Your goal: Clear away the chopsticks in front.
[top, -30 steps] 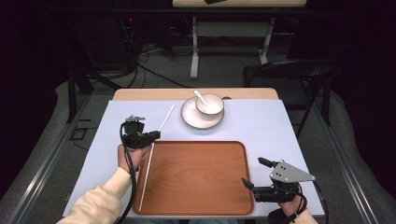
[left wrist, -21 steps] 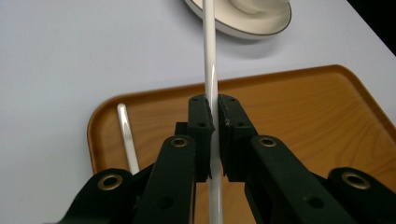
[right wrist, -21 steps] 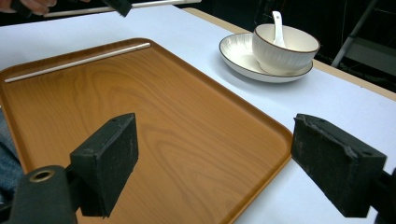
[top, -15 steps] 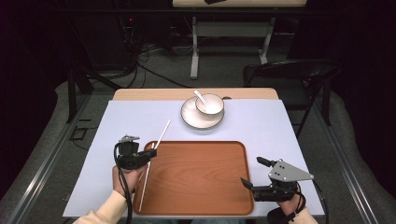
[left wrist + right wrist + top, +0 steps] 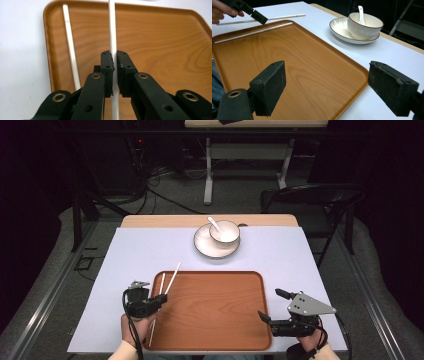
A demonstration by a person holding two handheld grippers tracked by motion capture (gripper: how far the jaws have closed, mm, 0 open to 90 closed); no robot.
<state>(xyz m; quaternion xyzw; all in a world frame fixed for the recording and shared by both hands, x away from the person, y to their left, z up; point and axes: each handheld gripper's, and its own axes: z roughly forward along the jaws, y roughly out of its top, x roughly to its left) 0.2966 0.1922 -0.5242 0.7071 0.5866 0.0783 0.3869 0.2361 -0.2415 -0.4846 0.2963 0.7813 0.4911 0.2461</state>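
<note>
Your left gripper (image 5: 114, 62) is clamping one chopstick (image 5: 112, 27) above the tray's (image 5: 215, 307) left edge; the other chopstick (image 5: 71, 50) is lying inside it. Your right gripper (image 5: 332, 85) is gaping wide.

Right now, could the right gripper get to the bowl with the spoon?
Probably yes: the right gripper is open, and bare tray and tablecloth lie between it and the bowl, though it sits far off.

Left tool (image 5: 159, 301) sits clamped tight, while the right tool (image 5: 272, 306) rests with jaws spread wide.
</note>
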